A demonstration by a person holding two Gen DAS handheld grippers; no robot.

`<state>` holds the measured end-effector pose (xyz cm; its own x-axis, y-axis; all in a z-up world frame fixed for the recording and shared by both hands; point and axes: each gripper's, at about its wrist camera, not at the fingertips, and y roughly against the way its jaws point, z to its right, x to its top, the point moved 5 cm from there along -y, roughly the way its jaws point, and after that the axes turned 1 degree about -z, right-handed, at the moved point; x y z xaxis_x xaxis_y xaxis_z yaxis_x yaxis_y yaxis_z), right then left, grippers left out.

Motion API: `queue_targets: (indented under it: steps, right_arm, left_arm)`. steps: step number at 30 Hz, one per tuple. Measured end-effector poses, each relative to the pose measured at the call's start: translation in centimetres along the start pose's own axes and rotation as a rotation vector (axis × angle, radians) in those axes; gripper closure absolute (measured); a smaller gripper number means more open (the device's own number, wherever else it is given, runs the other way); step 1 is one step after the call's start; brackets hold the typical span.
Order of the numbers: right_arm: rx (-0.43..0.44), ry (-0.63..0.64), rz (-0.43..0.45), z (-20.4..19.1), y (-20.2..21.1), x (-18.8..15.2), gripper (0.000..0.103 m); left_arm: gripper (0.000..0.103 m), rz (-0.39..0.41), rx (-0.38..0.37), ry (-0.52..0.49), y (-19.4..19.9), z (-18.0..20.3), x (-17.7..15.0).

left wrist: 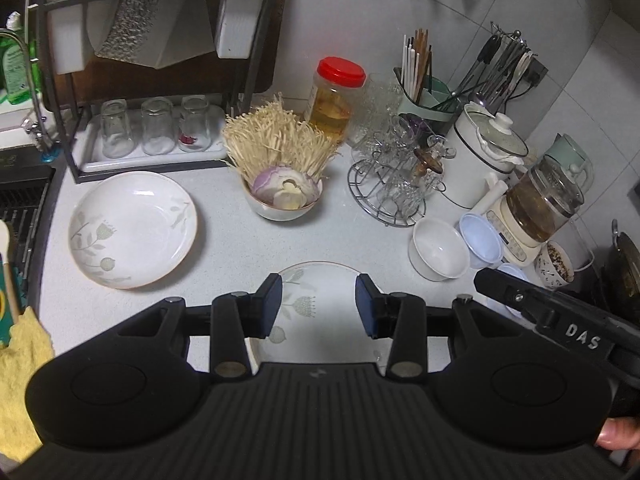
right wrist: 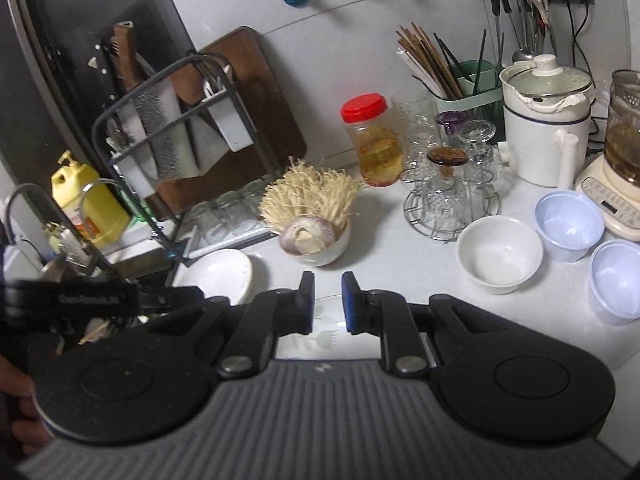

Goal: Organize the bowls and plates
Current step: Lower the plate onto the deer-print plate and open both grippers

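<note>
My left gripper hangs open and empty above a floral plate on the white counter. A second, deeper floral plate lies to the left by the dish rack. At the right stand a white bowl and two pale blue bowls. In the right wrist view my right gripper is closed to a narrow gap with nothing in it, above the same near plate. The deep plate, white bowl and blue bowls show there too.
A bowl of onion and enoki stands mid-counter. Behind are a dish rack with glasses, a red-lidded jar, a wire glass stand, a white pot and a kettle. The sink and a yellow cloth lie left.
</note>
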<state>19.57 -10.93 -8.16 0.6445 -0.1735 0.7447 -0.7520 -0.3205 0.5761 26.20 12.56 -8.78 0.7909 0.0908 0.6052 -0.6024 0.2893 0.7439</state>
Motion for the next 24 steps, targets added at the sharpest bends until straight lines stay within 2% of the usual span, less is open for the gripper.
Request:
queue_targets:
  steps: [9, 19, 24]
  right_arm:
    - [0.028, 0.047, -0.016, -1.5, 2.0, -1.0, 0.085]
    - [-0.009, 0.057, 0.032, -4.6, 5.1, -4.0, 0.085]
    - [-0.010, 0.075, 0.027, -4.9, 5.9, -4.6, 0.085]
  left_arm:
    - [0.057, 0.028, 0.008, 0.056, 2.5, 0.0, -2.2]
    - [0.057, 0.019, -0.008, 0.006, 5.4, -1.7, -5.4]
    - [0.057, 0.030, -0.017, 0.020, 6.5, -2.0, -6.0]
